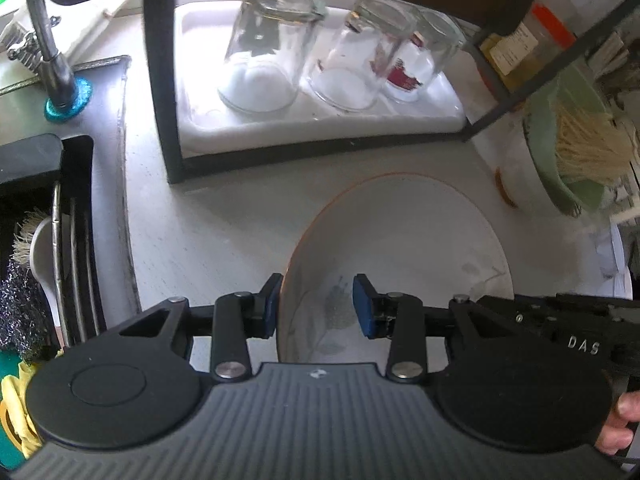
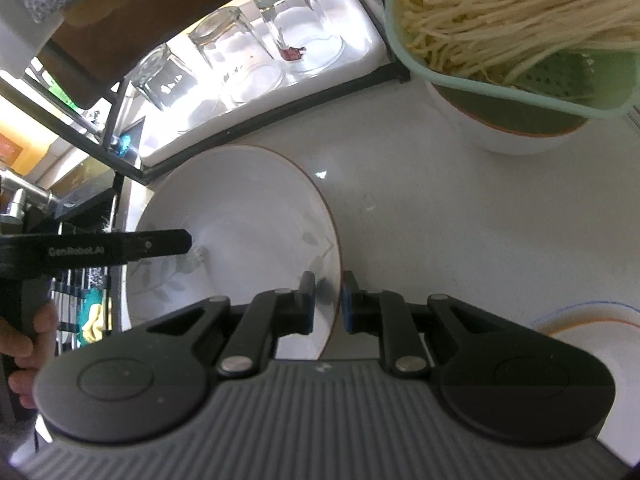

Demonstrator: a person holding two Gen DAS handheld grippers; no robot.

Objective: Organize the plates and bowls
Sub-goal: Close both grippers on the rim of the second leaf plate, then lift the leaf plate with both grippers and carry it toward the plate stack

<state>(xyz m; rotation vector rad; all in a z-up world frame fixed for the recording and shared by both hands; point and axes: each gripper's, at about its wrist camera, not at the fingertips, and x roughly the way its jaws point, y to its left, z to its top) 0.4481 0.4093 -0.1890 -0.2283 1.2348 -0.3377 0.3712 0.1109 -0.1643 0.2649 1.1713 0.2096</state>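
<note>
White plate (image 1: 400, 248) with orange rim and faint leaf print is seen at lower centre of the left wrist view, tilted, over the pale desk (image 1: 208, 232). Left gripper (image 1: 316, 306) is held with fingers apart, straddling the plate's left rim; the left pad (image 1: 269, 312) sits just outside the rim, the right pad over the plate face, neither clearly pressing.

In the right wrist view the same plate (image 2: 240, 216) fills centre-left. Right gripper (image 2: 327, 302) is set across the plate's right rim, one pad on each side, gap narrow; whether the rim is actually pinched cannot be told.

Black rack frame (image 1: 160, 80) is seen at upper centre of the left view, with a white tray (image 1: 320, 128) under it holding three upturned glasses (image 1: 268, 44). White bowl (image 2: 508, 136) with a green colander (image 2: 520, 84) of pale noodles is at upper right of the right view. Second plate (image 2: 592, 332) with orange and blue rim lines is partly visible at lower right. Faucet (image 1: 48, 40) and sink caddy (image 1: 48, 208) are at left of the left view.
</note>
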